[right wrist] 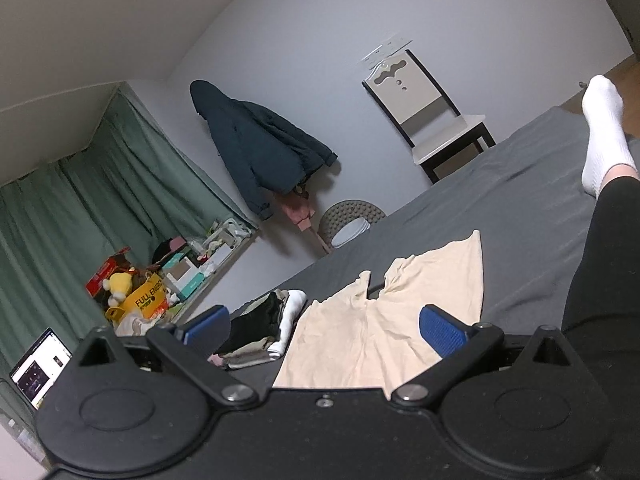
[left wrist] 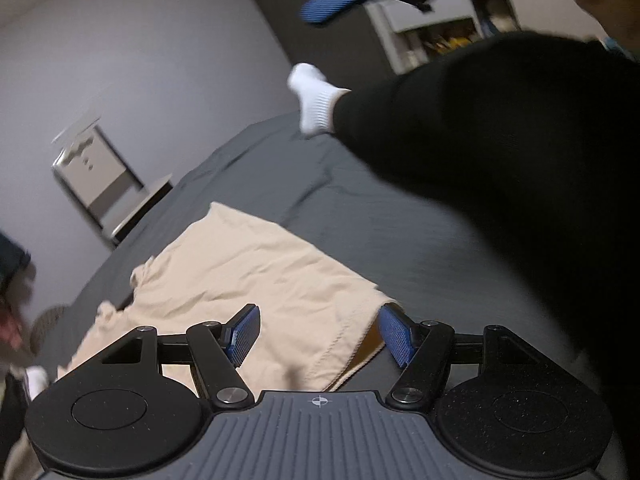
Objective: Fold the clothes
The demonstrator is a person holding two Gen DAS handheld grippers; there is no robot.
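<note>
A cream shirt (left wrist: 256,292) lies spread flat on the grey bed (left wrist: 360,216), close to its near edge. The left gripper (left wrist: 318,334) hangs just above the shirt's near hem, fingers spread apart, gripping nothing. The right gripper (right wrist: 324,326) is also spread wide and empty, above the shirt (right wrist: 384,320). A stack of folded clothes (right wrist: 260,336) sits just beside the shirt, by the bed's edge.
</note>
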